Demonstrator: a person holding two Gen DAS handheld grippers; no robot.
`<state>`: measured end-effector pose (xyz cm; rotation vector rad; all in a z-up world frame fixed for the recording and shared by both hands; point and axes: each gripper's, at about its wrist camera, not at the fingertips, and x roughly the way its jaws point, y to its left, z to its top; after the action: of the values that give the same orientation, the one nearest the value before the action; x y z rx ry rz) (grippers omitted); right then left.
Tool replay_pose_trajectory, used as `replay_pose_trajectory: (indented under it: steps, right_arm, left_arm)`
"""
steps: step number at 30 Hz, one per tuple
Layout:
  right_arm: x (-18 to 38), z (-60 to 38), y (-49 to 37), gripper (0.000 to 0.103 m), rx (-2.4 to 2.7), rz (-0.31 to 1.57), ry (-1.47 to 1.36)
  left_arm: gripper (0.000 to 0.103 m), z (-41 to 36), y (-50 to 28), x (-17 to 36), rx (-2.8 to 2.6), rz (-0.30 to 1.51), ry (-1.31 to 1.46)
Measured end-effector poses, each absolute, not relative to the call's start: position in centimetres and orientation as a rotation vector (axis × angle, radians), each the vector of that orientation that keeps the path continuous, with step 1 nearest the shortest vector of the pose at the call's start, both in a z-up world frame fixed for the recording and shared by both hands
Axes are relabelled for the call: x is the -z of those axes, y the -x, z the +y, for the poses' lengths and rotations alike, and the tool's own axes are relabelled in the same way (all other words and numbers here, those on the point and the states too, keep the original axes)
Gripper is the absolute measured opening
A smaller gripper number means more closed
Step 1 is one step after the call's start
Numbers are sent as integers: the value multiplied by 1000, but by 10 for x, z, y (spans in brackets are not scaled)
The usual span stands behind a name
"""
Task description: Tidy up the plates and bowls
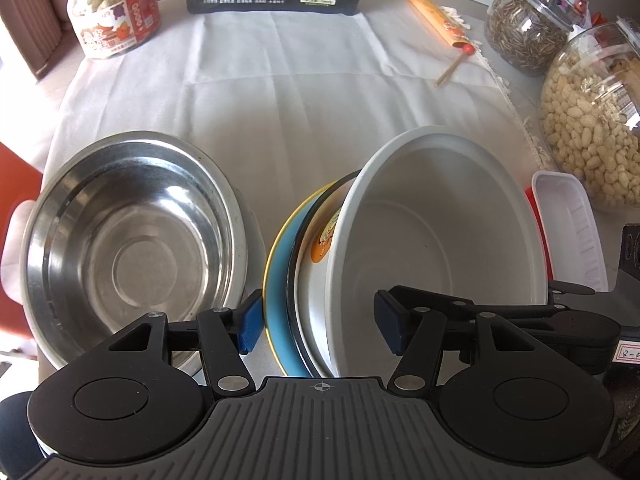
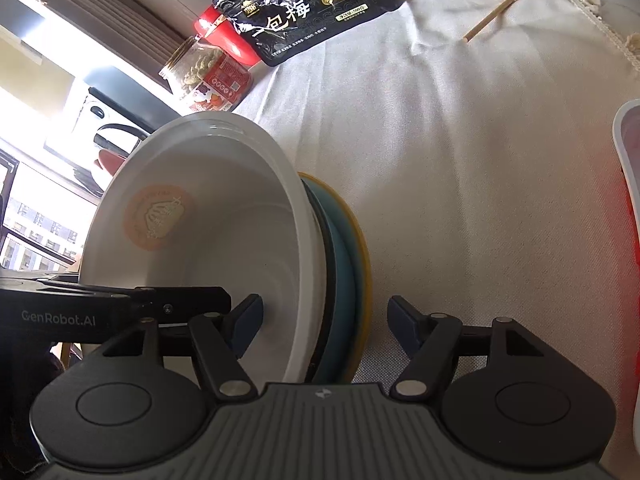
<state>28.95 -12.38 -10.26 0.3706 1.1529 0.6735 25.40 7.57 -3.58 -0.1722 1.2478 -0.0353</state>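
We have the white bowl (image 1: 436,248) tipped up on the blue plate (image 1: 280,280), just right of the steel bowl (image 1: 128,240) on the white cloth (image 1: 280,80). Our left gripper (image 1: 318,322) straddles both rims, jaws apart; our right gripper (image 2: 324,326) does likewise, jaws apart, touching neither.

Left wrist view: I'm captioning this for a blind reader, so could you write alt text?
The left gripper, open, straddles the rims of a white bowl nested in a blue plate with a yellow edge. A steel bowl sits left on the white tablecloth; jars of nuts stand behind.
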Motion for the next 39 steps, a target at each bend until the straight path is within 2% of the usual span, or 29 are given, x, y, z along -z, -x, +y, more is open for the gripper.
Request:
replay_pose_trajectory:
  steps: [6,9,25,39]
  right_arm:
    - [102,-122,-290,69,-699,1157,-377]
    - [103,-119,-289,62,-739,1191,-400]
    - [89,-129,-280,65,-675,1147,-279]
    - [96,-136,-287,65,-676,1212,-371]
  left_arm:
    - [63,83,-244,38,61,1230,218]
    - [63,89,-241,39,68,1218,266]
    - [63,72,-238,41,150,1216,250]
    - [63,79,-242,47,163,1225,317]
